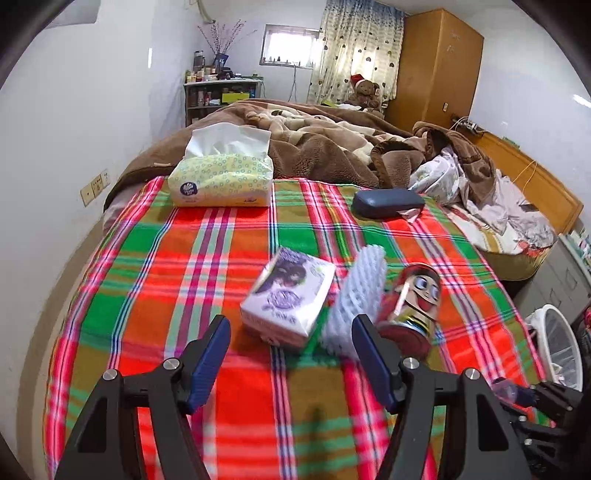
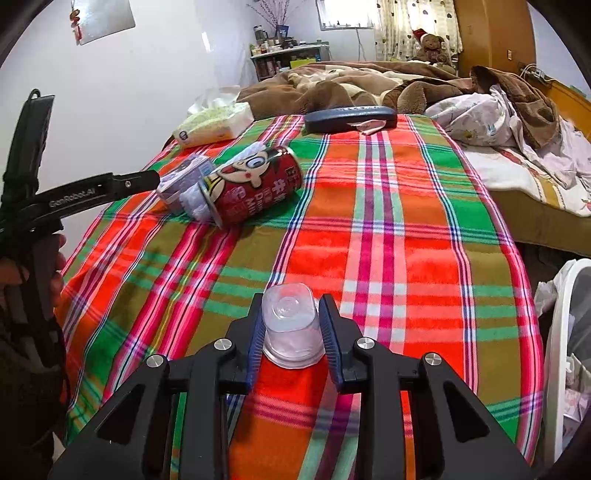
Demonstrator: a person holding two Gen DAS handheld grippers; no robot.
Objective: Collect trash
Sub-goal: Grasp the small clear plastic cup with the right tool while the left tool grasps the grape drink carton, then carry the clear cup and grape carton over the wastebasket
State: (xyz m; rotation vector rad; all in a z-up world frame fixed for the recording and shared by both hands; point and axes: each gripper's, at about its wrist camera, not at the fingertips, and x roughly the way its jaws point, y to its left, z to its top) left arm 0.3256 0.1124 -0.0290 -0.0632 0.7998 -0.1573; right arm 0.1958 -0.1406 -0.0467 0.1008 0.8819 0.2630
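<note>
Right fingers (image 2: 328, 325) clamp clear cup (image 2: 290, 325); left gripper (image 1: 291, 332) gapes.

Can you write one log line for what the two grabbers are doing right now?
right gripper: shut on clear cup | left gripper: open, empty, near small box | red can: lying on bed

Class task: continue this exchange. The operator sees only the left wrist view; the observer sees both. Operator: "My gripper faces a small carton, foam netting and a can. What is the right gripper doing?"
Observer: "The right gripper is shut on a clear plastic cup."
Operator: "Any text on the red can?"
Observer: "Yes, white characters on the red can, which lies on its side."
Operator: "What hangs on the wall?"
Observer: "A shiny sheet, high up."
</note>
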